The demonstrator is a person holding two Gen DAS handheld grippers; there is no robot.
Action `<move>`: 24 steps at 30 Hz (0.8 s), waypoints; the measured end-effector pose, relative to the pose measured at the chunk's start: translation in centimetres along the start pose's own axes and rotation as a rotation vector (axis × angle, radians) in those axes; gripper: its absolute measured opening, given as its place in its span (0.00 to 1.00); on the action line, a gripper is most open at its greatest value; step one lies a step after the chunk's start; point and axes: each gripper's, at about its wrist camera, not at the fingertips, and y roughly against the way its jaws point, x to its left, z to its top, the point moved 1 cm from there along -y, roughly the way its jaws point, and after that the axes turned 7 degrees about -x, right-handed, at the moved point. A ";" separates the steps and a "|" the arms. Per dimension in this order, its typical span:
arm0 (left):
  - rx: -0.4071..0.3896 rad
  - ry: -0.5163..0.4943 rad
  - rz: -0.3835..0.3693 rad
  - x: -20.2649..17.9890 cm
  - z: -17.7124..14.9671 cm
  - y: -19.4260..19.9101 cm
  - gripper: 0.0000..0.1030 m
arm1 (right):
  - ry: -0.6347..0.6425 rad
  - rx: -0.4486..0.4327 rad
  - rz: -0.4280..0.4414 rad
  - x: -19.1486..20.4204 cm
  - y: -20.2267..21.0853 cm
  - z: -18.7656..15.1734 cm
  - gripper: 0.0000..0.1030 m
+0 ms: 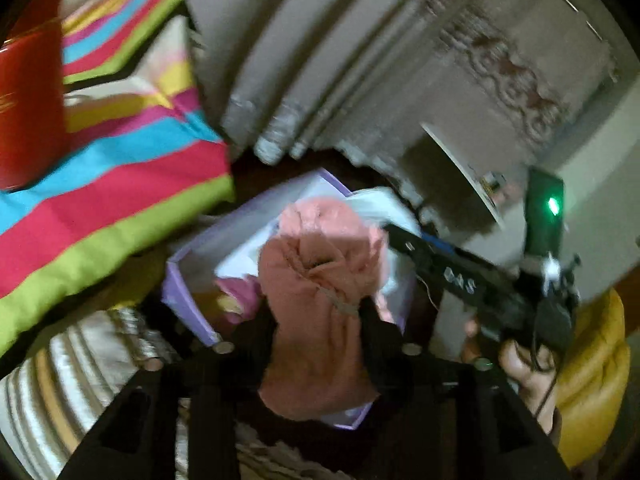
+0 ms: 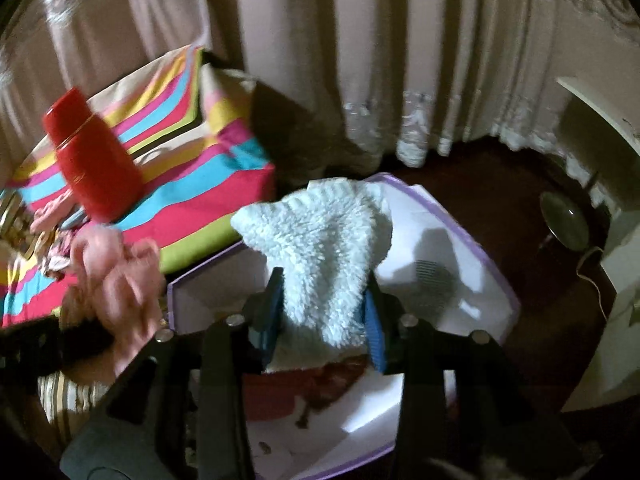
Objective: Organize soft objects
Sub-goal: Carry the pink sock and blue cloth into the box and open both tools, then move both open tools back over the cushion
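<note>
Above the open lilac cardboard box (image 2: 496,280), the right gripper (image 2: 326,308) has its jaws clamped on a fluffy pale-blue sock (image 2: 320,248); at ten o'clock, the left gripper (image 1: 318,322) clenches a crumpled pink cloth (image 1: 320,280) beside the striped multicoloured bedspread (image 1: 120,184); a red cylindrical flask (image 2: 94,160) stands there.

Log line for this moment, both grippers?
left gripper: shut on pink fabric piece | right gripper: shut on fluffy pale-blue sock | both above open purple-rimmed box
</note>
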 end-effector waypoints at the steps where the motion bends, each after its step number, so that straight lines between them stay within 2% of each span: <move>1: 0.014 -0.019 -0.005 -0.4 -0.2 -0.3 0.54 | -0.017 0.001 -0.013 -0.6 0.0 0.0 0.63; 2: 0.020 -0.028 -0.005 -0.7 -0.1 -0.5 0.54 | -0.030 -0.002 -0.019 -1.0 0.0 0.0 0.66; 5: 0.022 -0.029 -0.004 -0.6 0.1 -0.4 0.54 | -0.040 0.002 -0.019 -1.3 0.0 -0.1 0.67; 12: -0.028 -0.025 0.049 0.9 0.9 1.7 0.54 | 0.005 0.012 0.027 1.0 0.1 0.0 0.67; 20: -0.127 -0.029 0.209 5.1 2.9 7.1 0.54 | 0.102 0.007 0.129 7.1 0.9 0.7 0.67; 24: -0.188 -0.022 0.331 9.0 3.8 10.7 0.54 | 0.169 0.006 0.191 11.4 1.2 1.1 0.67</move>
